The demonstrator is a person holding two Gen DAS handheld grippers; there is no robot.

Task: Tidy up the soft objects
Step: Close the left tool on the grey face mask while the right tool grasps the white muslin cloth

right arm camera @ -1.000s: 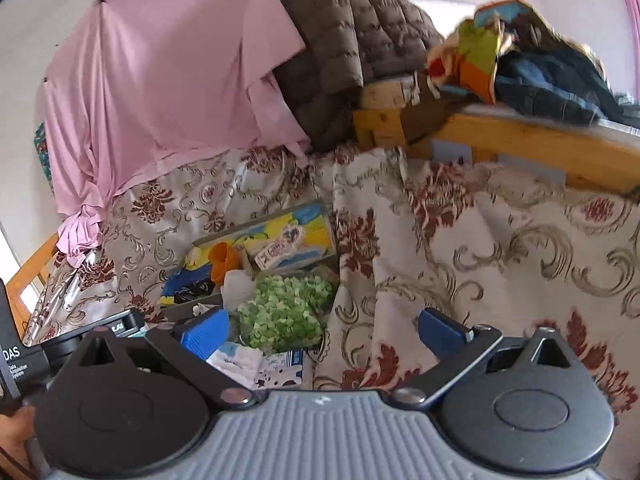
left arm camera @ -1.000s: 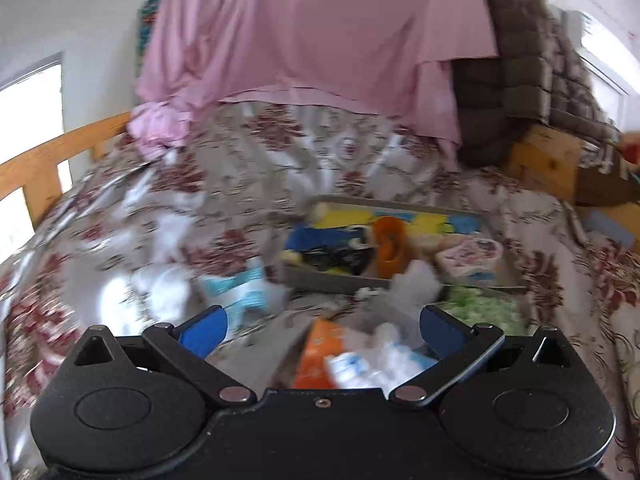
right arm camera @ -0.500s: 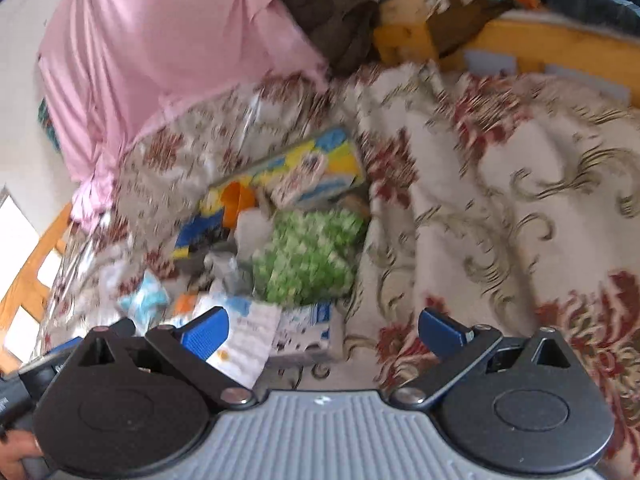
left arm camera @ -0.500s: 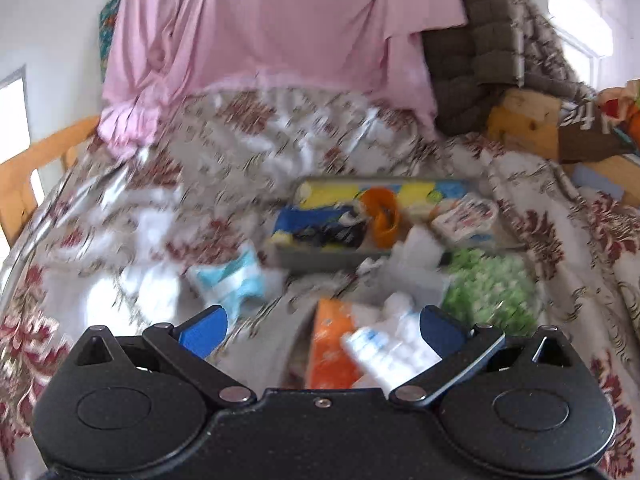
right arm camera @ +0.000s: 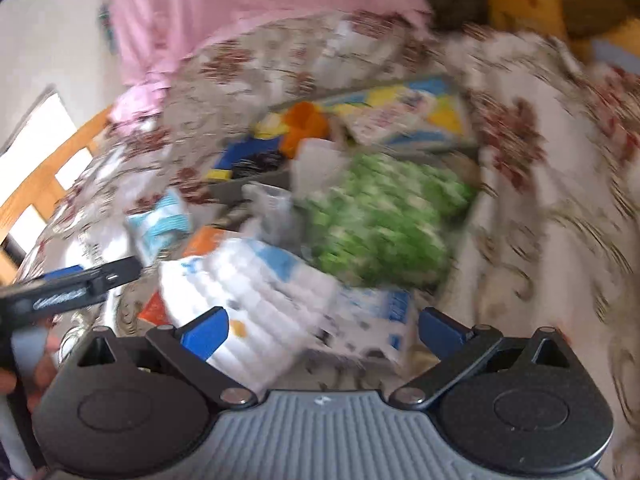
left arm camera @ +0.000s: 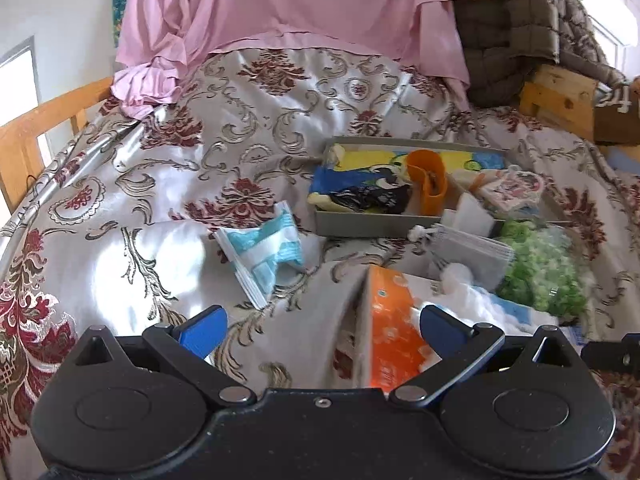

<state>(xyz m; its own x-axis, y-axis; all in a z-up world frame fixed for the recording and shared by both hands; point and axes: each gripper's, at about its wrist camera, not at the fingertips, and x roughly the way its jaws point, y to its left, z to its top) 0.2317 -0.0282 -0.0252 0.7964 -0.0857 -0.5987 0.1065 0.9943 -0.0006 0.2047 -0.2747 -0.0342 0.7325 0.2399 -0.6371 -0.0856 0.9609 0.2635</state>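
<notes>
Lying between wide-apart right gripper jaws, white padded pack, untouched

right gripper gapes over blurred white pack.

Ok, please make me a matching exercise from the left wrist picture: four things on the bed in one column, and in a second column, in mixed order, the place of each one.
Things:
1. orange cup
2. striped cloth
3. green fluffy item
4. orange pack

Places:
a. nearest, partly between the fingers of the left gripper
b. inside the grey tray
c. on the bedspread, left of the tray
d. right of the grey folded cloths, in front of the tray

Pairs: 1-b, 2-c, 3-d, 4-a
</notes>
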